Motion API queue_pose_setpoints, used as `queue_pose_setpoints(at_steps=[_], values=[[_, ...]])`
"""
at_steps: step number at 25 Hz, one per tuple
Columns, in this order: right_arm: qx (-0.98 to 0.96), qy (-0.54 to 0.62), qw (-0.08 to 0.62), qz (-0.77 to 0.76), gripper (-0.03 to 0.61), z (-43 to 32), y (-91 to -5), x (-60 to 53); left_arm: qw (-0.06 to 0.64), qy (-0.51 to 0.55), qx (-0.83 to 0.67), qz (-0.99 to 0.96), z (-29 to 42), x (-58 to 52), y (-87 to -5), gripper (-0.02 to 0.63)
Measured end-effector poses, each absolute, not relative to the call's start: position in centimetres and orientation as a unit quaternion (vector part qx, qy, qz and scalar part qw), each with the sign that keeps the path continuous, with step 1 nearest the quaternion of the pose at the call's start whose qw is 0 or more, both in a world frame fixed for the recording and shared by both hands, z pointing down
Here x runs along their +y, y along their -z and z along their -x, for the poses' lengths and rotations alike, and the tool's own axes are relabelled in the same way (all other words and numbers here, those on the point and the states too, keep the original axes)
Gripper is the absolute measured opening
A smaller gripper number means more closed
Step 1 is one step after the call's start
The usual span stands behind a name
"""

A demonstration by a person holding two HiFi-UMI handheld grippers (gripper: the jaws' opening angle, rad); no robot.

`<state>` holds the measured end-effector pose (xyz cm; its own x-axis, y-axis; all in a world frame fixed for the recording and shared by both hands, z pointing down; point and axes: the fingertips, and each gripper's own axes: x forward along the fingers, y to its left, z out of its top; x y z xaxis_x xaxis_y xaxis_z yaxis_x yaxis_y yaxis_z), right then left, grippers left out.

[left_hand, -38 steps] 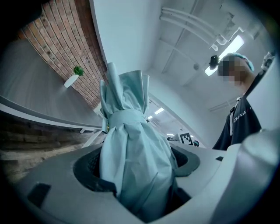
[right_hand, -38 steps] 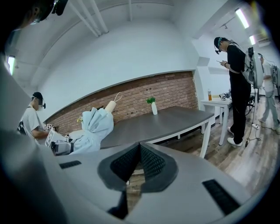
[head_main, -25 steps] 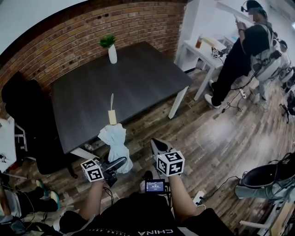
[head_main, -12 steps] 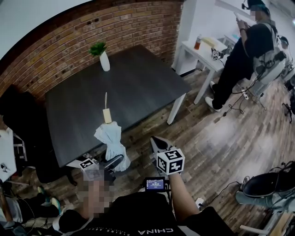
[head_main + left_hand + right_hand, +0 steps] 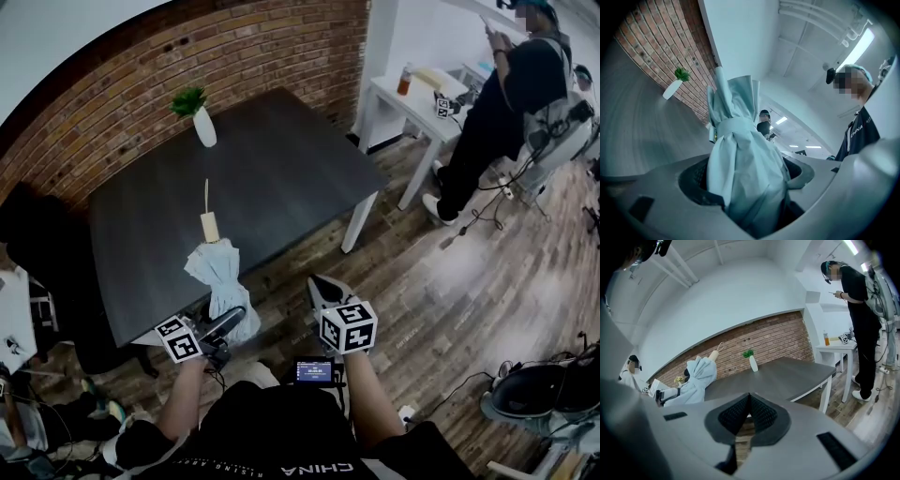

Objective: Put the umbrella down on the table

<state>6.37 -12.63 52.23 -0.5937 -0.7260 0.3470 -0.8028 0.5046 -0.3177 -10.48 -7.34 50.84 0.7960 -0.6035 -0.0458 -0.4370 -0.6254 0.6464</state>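
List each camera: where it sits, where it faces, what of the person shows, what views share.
Head view: on the person's head, looking down at the table; shows both forearms, left gripper clamping the folded umbrella, shut right gripper.
Left gripper view: on the left gripper, facing along the umbrella toward the brick wall; its jaws show.
Right gripper view: rides the right gripper, facing across the table; its closed jaws show.
All three show umbrella, table, plant vase.

Umbrella lower end hidden, probably inside left claw.
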Motion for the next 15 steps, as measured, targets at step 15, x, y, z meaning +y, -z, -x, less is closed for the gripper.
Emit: queue_pose_setpoints(at_steps=[15], values=[[-0.851,-0.221,0.093,-0.467,0.009,-8.1,-52.8,-22.1,0.32,0.126,-0.278,-0.897,9.2,-19.0,-52.4,0.359]])
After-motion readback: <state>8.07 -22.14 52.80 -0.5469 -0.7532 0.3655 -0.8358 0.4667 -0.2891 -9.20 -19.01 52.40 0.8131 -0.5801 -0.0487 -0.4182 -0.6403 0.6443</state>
